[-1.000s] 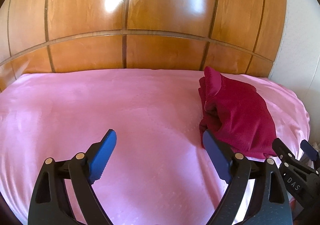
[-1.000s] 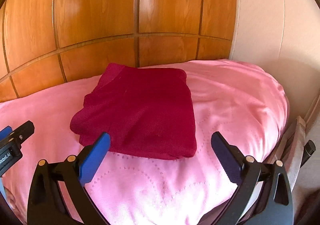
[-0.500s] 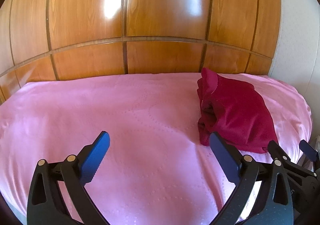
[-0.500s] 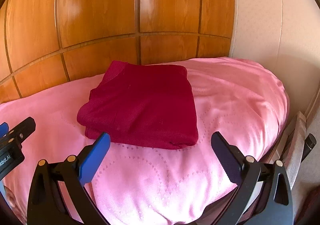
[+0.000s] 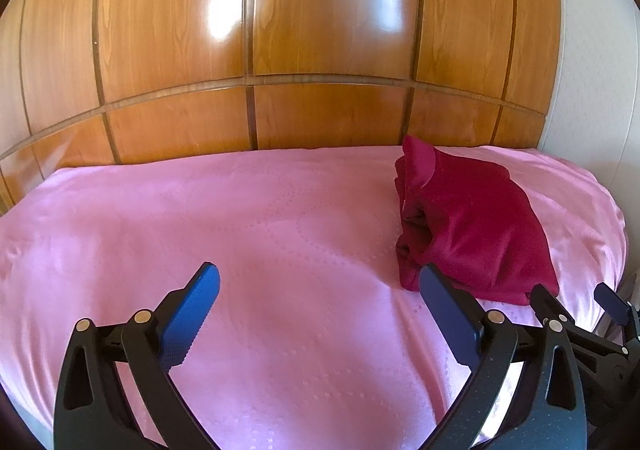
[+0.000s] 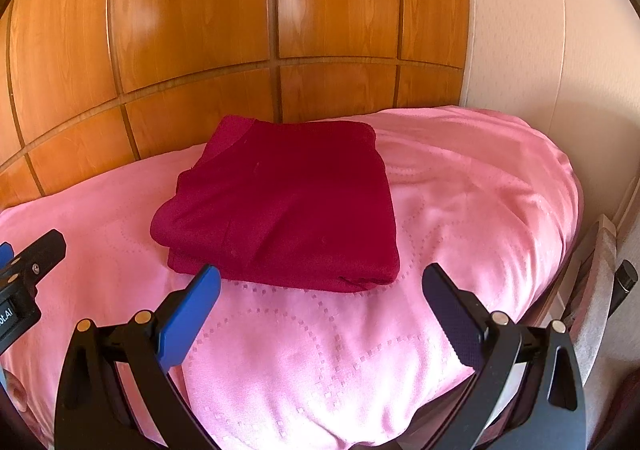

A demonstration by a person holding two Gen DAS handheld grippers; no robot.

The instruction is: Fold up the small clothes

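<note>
On the bed: a dark red garment (image 6: 280, 202) is seen folded into a compact, roughly rectangular stack on the pink bedspread (image 6: 320, 350), towards the right end of the bed, close to the wooden panelling (image 5: 320, 30).
Left gripper (image 5: 320, 310): it is held wide open above bare bedspread, with nothing between its blue pads (image 5: 188, 314); the garment lies just beyond its right finger.
Right gripper (image 6: 320, 310): it is likewise spread wide and empty, with the garment's near edge just ahead of its fingers.
Step in hand: the fold is judged to be finished or nearly so, and a release and retreat is inferred.
How to do it well: the grippers are best drawn straight back and kept apart, so that no layer is snagged; the left edge, where loose layers gape in the left wrist view, may need to be tucked or pressed flat.
Materials: the garment appears to be a soft, matt, fleecy knit, thick at the folded edges; the bedspread is smooth and slightly glossy, with a dotted woven pattern, so sliding is likely.
Shapes: the top face is flat, the right edge crisp, the left corner rounded and uneven.
</note>
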